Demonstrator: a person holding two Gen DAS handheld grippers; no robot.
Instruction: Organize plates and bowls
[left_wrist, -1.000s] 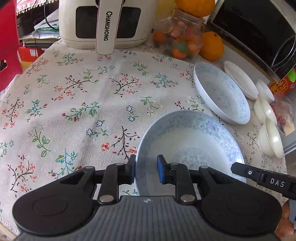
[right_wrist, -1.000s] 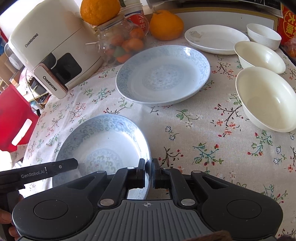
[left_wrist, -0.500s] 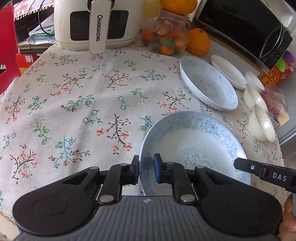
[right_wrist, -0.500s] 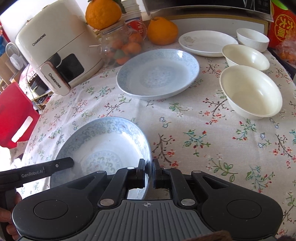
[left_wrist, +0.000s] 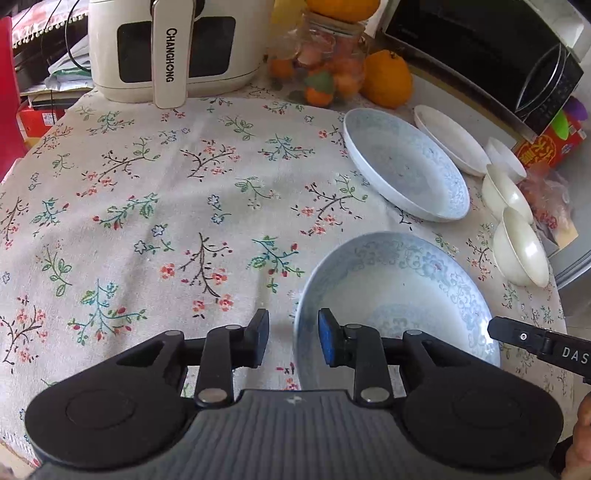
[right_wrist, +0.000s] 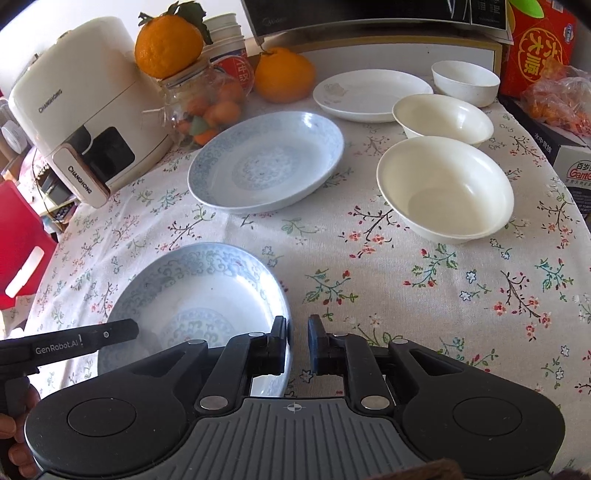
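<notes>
My left gripper and right gripper: jaws just been opening, parted narrowly astride opposite rims of the near blue-patterned plate, pads clear. Plate rests on my floral tablecloth.

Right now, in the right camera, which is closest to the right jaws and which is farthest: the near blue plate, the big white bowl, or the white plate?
1. Near blue plate, rim between the open jaws of the right gripper.
2. Big white bowl, farther off to the right.
3. White plate, at the back by the orange.
</notes>
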